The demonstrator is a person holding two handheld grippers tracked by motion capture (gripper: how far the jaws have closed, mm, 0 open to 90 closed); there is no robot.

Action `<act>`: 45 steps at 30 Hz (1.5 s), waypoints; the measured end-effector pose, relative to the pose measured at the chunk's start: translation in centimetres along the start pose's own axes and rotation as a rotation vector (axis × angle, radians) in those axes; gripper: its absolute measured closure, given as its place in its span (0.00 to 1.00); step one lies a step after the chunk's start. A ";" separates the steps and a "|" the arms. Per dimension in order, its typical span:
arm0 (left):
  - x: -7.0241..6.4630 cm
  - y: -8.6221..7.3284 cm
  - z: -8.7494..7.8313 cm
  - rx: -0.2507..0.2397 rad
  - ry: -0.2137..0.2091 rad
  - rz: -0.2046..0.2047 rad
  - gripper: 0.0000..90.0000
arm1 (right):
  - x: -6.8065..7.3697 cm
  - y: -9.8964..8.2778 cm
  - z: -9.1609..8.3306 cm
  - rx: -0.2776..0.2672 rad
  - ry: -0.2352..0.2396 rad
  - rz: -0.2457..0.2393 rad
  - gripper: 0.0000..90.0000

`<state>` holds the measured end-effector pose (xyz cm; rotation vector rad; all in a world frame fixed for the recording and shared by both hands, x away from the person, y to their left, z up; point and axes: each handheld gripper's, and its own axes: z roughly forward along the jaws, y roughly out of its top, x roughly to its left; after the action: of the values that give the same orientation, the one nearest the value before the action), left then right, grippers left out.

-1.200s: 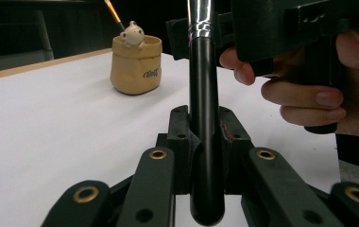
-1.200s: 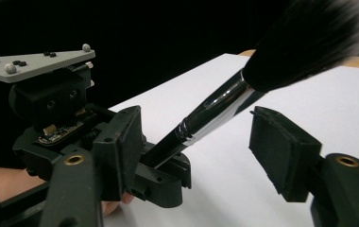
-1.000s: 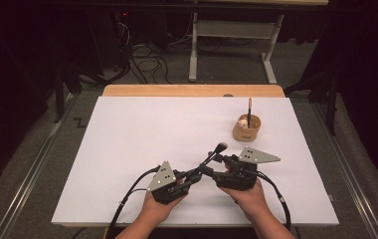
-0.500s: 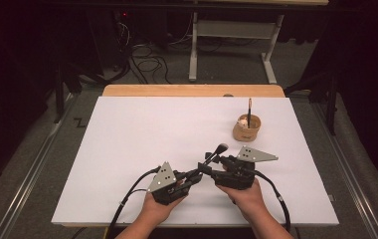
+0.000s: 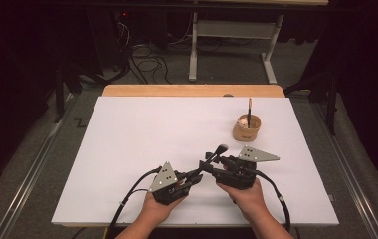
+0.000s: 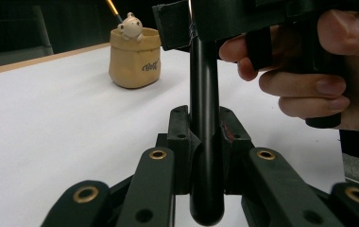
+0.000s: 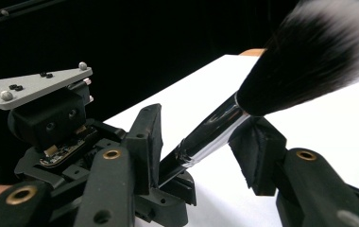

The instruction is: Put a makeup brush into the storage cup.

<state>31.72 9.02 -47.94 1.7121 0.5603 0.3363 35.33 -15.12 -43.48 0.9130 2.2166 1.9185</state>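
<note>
A black makeup brush (image 5: 208, 160) with a fluffy white-tipped head slants up to the right between my two grippers at the table's front. My left gripper (image 5: 193, 177) is shut on the brush's handle (image 6: 204, 94), which stands clamped between its jaws. My right gripper (image 7: 201, 146) faces it, and its jaws have just been closing around the silver ferrule of the brush (image 7: 225, 123). A gap still shows beside the brush, so the pads do not press on it. A hand (image 6: 310, 80) grips the right gripper close above the handle.
A small tan cup (image 5: 246, 128) with a little figurine on its rim stands at the back right and holds a thin brush (image 5: 249, 107). The white table top (image 5: 142, 139) spreads out to the left. Cables trail from both grippers toward the front edge.
Both hands and the brush stay where they were; no shift shows in the high view.
</note>
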 end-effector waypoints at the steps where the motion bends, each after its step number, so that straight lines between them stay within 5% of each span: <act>1: 0.0 0.0 0.0 -0.001 0.000 0.002 0.87 | 0.0 0.0 0.0 -0.003 0.001 0.001 0.63; 40: 0.1 -0.1 0.1 0.020 0.001 0.013 0.86 | 0.0 0.0 -0.2 -0.007 0.027 0.018 0.78; 42: 0.2 -0.2 0.2 0.033 0.009 0.014 0.82 | 0.1 0.0 -0.2 -0.007 0.041 0.022 0.83; 45: 0.2 -0.2 0.5 0.086 0.061 0.025 0.51 | 0.2 0.1 -0.3 -0.020 0.060 0.028 0.87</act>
<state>32.16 8.74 -48.26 1.7980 0.6063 0.3882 35.06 -15.29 -43.31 0.8998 2.2239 2.0028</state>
